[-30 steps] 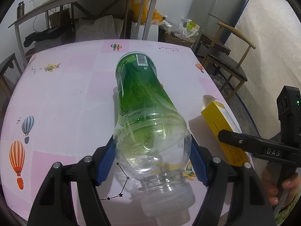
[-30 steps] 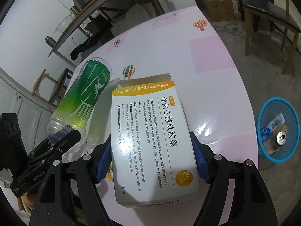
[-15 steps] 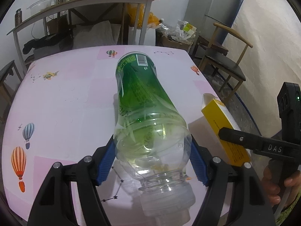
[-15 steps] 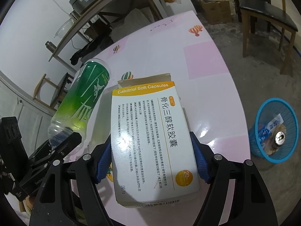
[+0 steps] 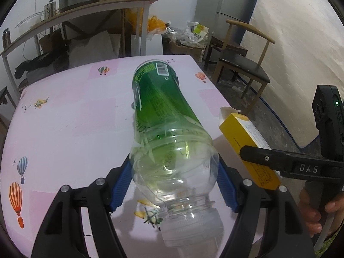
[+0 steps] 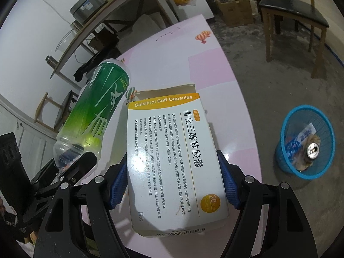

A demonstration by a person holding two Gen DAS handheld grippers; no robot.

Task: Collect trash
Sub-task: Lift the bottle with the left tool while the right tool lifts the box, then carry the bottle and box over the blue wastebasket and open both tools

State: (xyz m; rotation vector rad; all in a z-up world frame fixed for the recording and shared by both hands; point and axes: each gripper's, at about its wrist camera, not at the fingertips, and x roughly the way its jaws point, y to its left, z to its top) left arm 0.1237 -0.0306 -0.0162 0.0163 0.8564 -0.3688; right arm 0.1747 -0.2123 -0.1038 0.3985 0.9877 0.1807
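Left hand-held gripper [image 5: 174,185] is clamped on the bottle [image 5: 163,129] at its clear shoulder just below the cap, blue pads pressing both sides; the green-labelled body sticks out forward over the pink desk [image 5: 64,118], clear of the top. Right hand-held gripper [image 6: 172,187] is clamped across the width of the pill box [image 6: 172,150], end flap open at the far end, also held above the desk. Bin [image 6: 305,142] sits on the floor off the desk's right edge and already holds a can and wrappers. Judgement: the bottle looks near empty, so it's light, but thin-walled and slick. The shoulder is the stiffest spot, so the grip there is good; squeezing mid-body would crush it and let it slip. The box is light cardboard, likely empty; its flat sides grip fine, but it dents easily, so go easy on force.
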